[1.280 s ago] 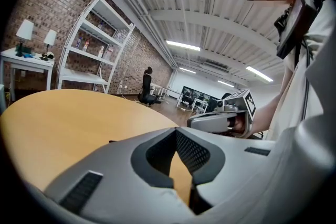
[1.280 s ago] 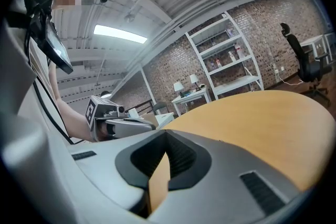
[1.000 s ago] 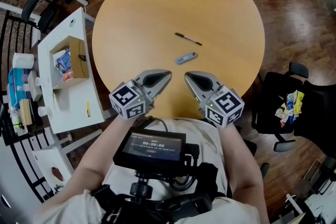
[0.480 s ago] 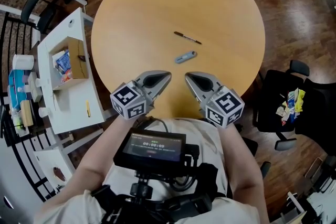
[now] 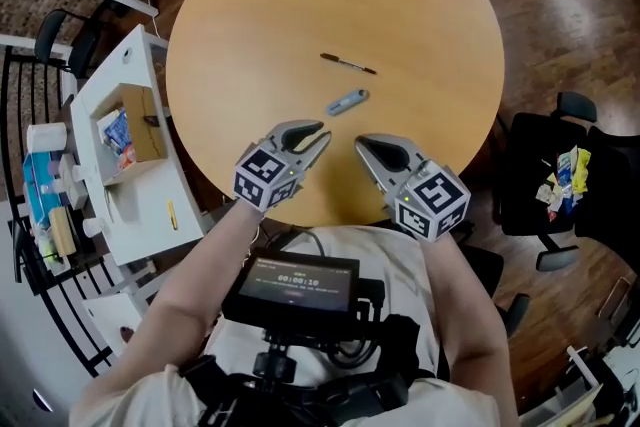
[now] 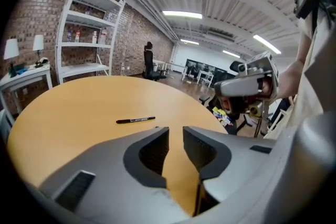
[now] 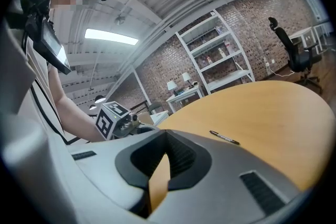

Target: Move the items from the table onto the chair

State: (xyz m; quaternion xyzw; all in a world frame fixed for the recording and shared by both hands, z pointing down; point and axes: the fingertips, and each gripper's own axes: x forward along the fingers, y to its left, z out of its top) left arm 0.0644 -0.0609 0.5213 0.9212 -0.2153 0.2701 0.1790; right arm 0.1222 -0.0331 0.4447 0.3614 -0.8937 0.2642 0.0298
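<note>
Small grey-blue oblong object (image 5: 347, 102) lies just ahead of the tongs, nearer the left
Left gripper (image 5: 322, 135) jaws just opening, narrow and empty; right gripper (image 5: 360, 144) jaws together

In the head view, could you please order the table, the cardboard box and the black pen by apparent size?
1. Round tan wooden table
2. Open brown cardboard box
3. Thin black pen
None of them look alike in size.

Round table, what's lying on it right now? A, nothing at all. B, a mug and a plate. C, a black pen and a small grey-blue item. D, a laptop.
C: a black pen and a small grey-blue item lie apart on the round table, and nothing else is on it.
</note>
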